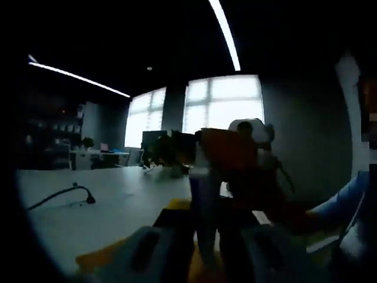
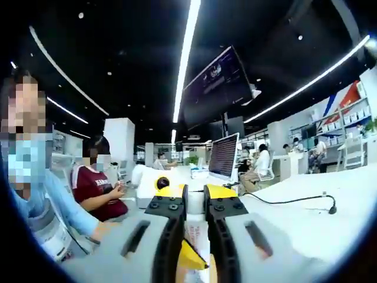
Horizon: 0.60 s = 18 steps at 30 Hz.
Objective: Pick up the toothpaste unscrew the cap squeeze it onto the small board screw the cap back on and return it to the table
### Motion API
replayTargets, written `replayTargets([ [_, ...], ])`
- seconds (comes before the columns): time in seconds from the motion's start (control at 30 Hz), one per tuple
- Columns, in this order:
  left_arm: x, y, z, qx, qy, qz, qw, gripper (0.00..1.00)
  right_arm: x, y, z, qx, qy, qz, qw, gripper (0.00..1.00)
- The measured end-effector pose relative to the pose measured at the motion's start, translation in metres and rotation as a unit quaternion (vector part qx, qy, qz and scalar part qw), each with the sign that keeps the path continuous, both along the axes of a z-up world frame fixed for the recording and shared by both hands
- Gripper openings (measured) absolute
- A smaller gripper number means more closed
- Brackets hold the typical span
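- Left claw [image 1: 203, 250]: grey jaws rise from the bottom of the left gripper view, pinching the upright white and blue toothpaste tube [image 1: 204, 206] between them, held above the pale desk [image 1: 112, 206].
- Right claw [image 2: 194, 236]: black-tipped grey jaws drawn close on the white top of the tube [image 2: 194, 233]; a yellow part [image 2: 189, 256] shows between them lower down.
- In the left gripper view, the right claw comes in from the right as an orange and black body [image 1: 238, 159], meeting the tube's top.
- Yellow small board [image 1: 103, 256] lies on the desk below the tube.
- Black cable [image 1: 62, 194] farther off on the desk.
- Person in a light blue sleeve [image 2: 59, 206] at the left of the right gripper view.
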State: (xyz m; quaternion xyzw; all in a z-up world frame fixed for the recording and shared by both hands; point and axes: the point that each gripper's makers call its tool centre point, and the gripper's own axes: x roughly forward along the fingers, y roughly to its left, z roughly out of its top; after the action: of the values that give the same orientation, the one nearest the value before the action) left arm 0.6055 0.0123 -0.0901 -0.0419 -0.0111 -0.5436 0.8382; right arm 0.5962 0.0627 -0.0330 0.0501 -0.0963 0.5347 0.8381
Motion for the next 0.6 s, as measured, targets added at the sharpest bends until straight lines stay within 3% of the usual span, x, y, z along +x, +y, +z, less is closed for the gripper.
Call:
replayTargets([
  [0.1,0.015,0.004,-0.004,0.033,-0.024,0.068,0.9969,0.13,0.014,-0.005,-0.004,-0.030,0.013,-0.088,0.9956,0.12],
  [0.13,0.016,0.004,-0.004,0.033,-0.026,0.073,0.9965,0.13,0.015,-0.005,-0.005,-0.035,0.011,-0.102,0.9941,0.12],
  [0.2,0.015,0.004,-0.005,0.028,-0.016,0.072,0.9969,0.13,0.012,-0.001,-0.005,-0.044,-0.006,-0.114,0.9925,0.12],
  [0.3,0.016,0.004,-0.009,0.029,-0.004,0.075,0.9967,0.13,0.012,-0.001,-0.008,-0.046,-0.007,-0.125,0.9910,0.12],
  [0.47,0.020,0.006,-0.011,0.039,-0.016,0.104,0.9937,0.12,0.013,-0.008,-0.008,-0.029,0.006,-0.137,0.9901,0.13],
  [0.6,0.028,0.012,-0.010,0.018,0.011,0.115,0.9931,0.12,0.009,-0.011,-0.007,-0.028,0.001,-0.150,0.9884,0.12],
])
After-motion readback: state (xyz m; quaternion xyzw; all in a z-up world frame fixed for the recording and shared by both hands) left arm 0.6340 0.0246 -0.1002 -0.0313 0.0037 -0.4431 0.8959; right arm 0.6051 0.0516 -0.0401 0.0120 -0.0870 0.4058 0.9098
